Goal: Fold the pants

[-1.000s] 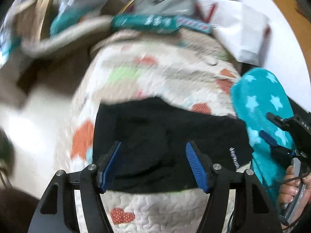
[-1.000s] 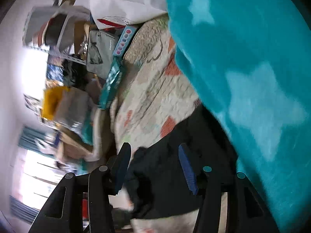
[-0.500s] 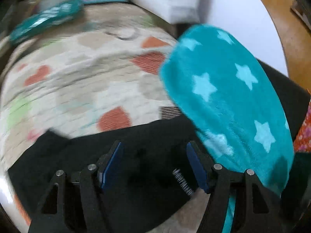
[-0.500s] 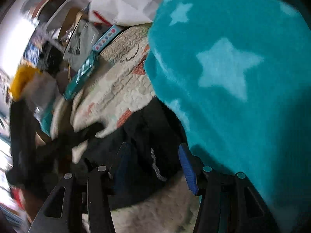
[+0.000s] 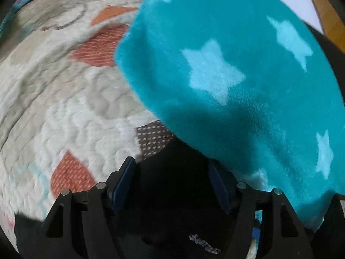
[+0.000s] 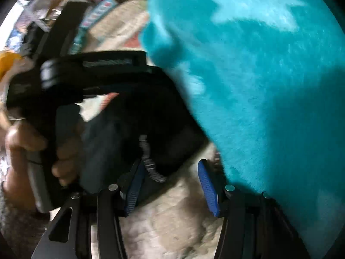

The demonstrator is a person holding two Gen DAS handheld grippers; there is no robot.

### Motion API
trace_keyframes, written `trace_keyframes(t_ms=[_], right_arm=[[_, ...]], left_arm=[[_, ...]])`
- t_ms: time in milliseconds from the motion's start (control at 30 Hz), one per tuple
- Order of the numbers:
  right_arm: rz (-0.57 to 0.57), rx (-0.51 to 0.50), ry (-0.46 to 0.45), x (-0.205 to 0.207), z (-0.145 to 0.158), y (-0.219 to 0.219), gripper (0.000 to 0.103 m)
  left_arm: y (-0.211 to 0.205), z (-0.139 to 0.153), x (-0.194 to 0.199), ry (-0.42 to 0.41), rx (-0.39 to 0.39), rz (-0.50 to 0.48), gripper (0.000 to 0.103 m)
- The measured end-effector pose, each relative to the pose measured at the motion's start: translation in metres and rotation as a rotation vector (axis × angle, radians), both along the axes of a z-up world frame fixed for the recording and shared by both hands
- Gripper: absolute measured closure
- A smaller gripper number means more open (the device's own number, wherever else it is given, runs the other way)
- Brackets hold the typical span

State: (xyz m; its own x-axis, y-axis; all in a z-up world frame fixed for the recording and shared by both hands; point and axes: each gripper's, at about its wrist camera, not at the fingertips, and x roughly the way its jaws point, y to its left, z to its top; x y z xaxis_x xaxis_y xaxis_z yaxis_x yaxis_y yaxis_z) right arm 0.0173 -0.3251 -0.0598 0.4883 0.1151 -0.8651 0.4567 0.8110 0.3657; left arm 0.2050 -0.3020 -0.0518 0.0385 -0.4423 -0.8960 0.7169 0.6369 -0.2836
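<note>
Left wrist view: cream quilted bedspread with orange patches [image 5: 64, 112] underneath everything; fluffy teal star-print blanket [image 5: 237, 82] draped over right side, covering edge of black folded pants [image 5: 172, 205]. Left gripper [image 5: 171, 185] spread apart over pants, nothing pinched. Right wrist view: right gripper [image 6: 170, 185] parted too, straddling pants corner with grey logo strip [image 6: 148, 161]. Left hand [image 6: 25, 151] on black handle, blocking clutter behind.

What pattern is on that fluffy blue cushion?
Pale blue stars on the teal fleece cushion, clearest in the left wrist view.
</note>
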Motion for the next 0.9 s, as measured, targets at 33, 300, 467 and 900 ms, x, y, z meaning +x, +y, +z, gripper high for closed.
trace_keyframes(t_ms=[33, 300, 467, 900], right_arm=[[-0.021, 0.007, -0.013, 0.002, -0.001, -0.003, 0.046], [-0.065, 0.045, -0.062, 0.029, -0.012, -0.017, 0.053], [-0.024, 0.115, -0.124, 0.013, -0.001, -0.022, 0.079], [0.359, -0.119, -0.333, -0.003, 0.095, 0.092, 0.082]], left_arm=[[-0.004, -0.003, 0.001, 0.003, 0.009, -0.013, 0.034], [-0.022, -0.002, -0.014, -0.107, 0.083, -0.041, 0.074], [0.008, 0.017, -0.022, -0.079, -0.005, 0.052, 0.081], [0.154, 0.092, -0.026, -0.089, -0.220, 0.293, 0.082]])
